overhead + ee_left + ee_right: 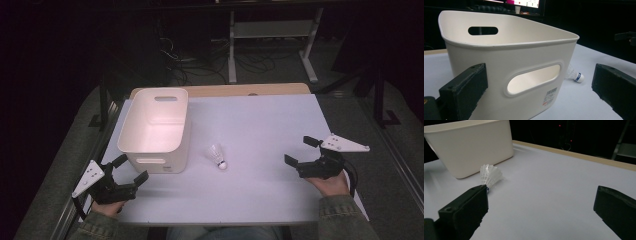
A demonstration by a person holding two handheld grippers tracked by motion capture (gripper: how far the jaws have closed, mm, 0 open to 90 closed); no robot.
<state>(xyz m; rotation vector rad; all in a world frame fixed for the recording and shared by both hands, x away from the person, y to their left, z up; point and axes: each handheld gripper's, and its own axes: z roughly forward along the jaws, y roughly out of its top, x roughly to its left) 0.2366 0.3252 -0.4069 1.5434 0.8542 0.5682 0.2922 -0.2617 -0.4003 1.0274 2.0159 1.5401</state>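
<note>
Left gripper view: bin barcode label (near wall)

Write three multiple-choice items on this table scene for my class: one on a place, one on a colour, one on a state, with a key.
1. Where does the shuttlecock lie?
A. inside the bin
B. on the table, right of the bin
C. between a gripper's jaws

2. What colour is the plastic bin?
A. white
B. blue
C. black

3. How do the jaws of the right gripper stand?
A. shut on the shuttlecock
B. shut on nothing
C. open

Key: 1 B, the high view shows it on the white table beside the bin; 2 A, its walls are white in every view; 3 C, the jaws stand wide apart with nothing between them.
</note>
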